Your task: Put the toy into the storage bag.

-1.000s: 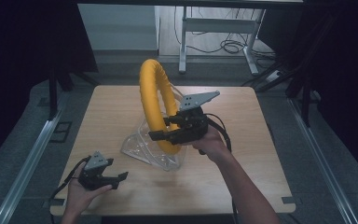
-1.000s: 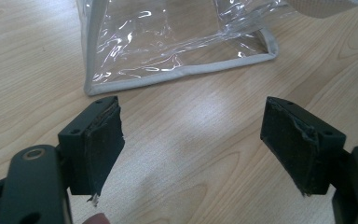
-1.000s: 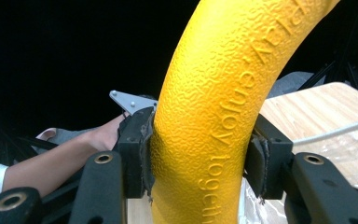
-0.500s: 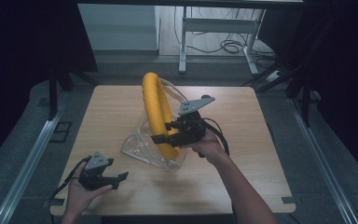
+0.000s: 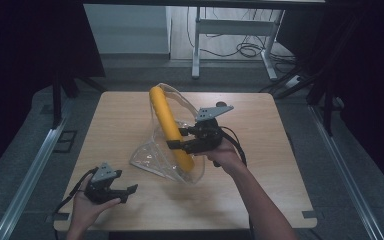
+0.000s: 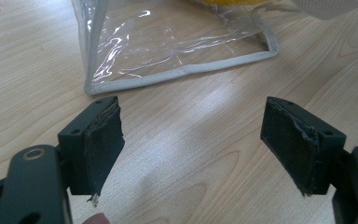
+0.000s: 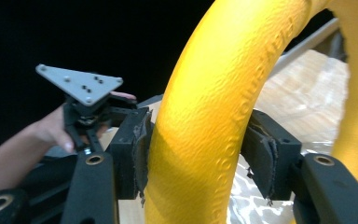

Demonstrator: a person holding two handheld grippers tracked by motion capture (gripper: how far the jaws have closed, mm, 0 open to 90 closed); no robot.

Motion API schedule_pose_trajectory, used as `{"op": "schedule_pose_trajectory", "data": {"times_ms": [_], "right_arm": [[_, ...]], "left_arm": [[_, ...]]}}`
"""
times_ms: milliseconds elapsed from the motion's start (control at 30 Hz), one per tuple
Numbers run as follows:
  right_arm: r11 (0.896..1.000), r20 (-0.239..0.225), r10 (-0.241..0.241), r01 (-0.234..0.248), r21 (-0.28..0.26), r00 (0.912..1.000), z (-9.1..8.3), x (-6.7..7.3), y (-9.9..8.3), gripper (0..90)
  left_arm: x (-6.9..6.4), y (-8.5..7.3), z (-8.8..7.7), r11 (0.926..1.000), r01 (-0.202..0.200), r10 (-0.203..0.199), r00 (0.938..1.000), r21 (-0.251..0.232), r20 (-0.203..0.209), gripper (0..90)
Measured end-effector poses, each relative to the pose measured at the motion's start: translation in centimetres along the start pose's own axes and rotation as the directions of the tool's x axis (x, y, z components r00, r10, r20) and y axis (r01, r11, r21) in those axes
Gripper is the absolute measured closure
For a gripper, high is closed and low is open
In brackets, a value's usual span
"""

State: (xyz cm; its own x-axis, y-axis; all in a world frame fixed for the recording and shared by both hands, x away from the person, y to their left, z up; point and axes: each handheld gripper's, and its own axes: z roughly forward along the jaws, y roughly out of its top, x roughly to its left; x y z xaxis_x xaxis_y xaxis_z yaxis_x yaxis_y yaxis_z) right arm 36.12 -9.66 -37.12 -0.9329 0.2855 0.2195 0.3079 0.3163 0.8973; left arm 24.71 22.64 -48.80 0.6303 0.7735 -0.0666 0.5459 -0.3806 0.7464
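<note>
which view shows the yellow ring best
The high view: the whole yellow ring stands on edge in the clear bag, the right gripper around it. The right gripper view gives a close stretch of it between the jaws; the left gripper view catches a yellow sliver at its top edge.

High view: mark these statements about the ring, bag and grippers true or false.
1. The yellow ring stands on edge, its lower part in the clear bag. True.
2. The left gripper holds the bag. False: its jaws are open over bare table, short of the bag.
3. The ring sits between the right gripper's jaws. True; those jaws have just been opening.
4. The bag hangs over the table's edge. False: it sits mid-table.
</note>
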Motion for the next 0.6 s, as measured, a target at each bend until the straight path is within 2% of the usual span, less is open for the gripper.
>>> {"op": "schedule_pose_trajectory", "data": {"times_ms": [67,133,367,500,600], "right_arm": [[1.0,0.035,-0.021,0.021,0.015,0.9992,0.1,0.1,-0.1,41.0],[1.0,0.039,-0.02,0.02,0.017,0.999,0.0,0.1,-0.3,38.1],[1.0,0.088,-0.017,0.02,-0.024,0.996,-0.9,0.3,-0.5,29.9],[0.998,0.113,-0.026,0.033,-0.058,0.9932,-1.9,0.5,-0.6,29.3],[0.996,0.112,-0.04,0.048,-0.07,0.9929,-2.8,0.6,-1.0,30.8]], "left_arm": [[0.0,0.0,0.0,1.0,-0.001,0.001,1.0,0.001,0.0,20.8],[0.0,0.0,0.1,1.0,0.0,0.0,1.0,0.002,-0.001,20.8],[0.0,0.0,0.1,1.0,-0.001,0.001,1.0,0.002,-0.001,20.7],[0.0,0.0,0.0,1.0,-0.001,0.001,1.0,0.001,-0.001,20.6],[0.0,0.0,0.1,1.0,-0.001,0.001,1.0,0.001,0.001,20.7]]}}
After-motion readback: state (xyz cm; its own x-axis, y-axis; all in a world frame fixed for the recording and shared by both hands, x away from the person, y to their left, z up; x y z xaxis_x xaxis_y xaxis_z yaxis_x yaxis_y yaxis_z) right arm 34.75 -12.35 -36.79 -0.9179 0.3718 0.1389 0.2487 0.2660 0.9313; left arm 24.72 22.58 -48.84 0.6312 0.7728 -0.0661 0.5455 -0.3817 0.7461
